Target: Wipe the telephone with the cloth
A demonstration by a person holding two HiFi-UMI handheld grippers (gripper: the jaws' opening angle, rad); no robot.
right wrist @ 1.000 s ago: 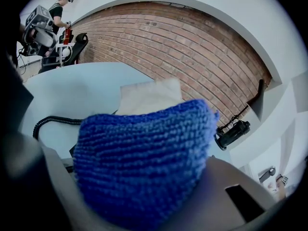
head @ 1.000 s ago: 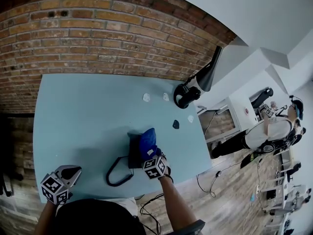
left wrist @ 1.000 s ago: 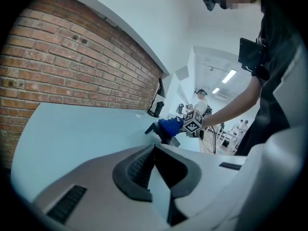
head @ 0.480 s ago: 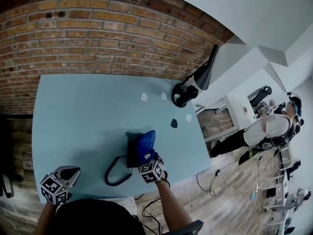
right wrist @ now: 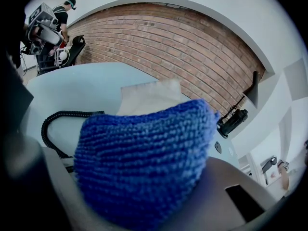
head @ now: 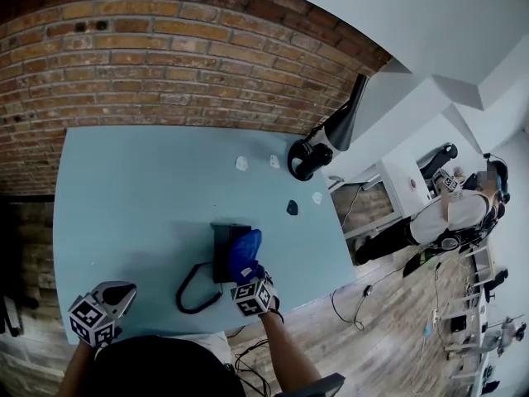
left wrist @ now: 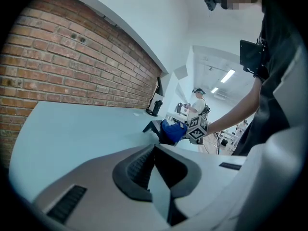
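Note:
A dark telephone (head: 221, 240) lies near the front edge of the light blue table (head: 124, 197), and its coiled black cord (head: 193, 294) loops toward me. My right gripper (head: 246, 271) is shut on a blue knitted cloth (head: 245, 251) that rests on the telephone's right side. In the right gripper view the cloth (right wrist: 144, 162) fills the jaws and hides the fingertips; the telephone (right wrist: 150, 96) and the cord (right wrist: 57, 120) show behind it. My left gripper (head: 116, 294) hovers at the table's front left corner, shut and holding nothing, far from the telephone (left wrist: 152, 127).
Two small white pieces (head: 241, 164) lie at the table's far side, with a dark piece (head: 292, 208) and another white one (head: 318, 198) near the right edge. A black device (head: 310, 157) stands at the far right corner. A brick wall (head: 165, 64) backs the table. A person (head: 450, 217) stands off right.
My right gripper has drawn the blue cloth a little toward me across the telephone. The left gripper has stayed put.

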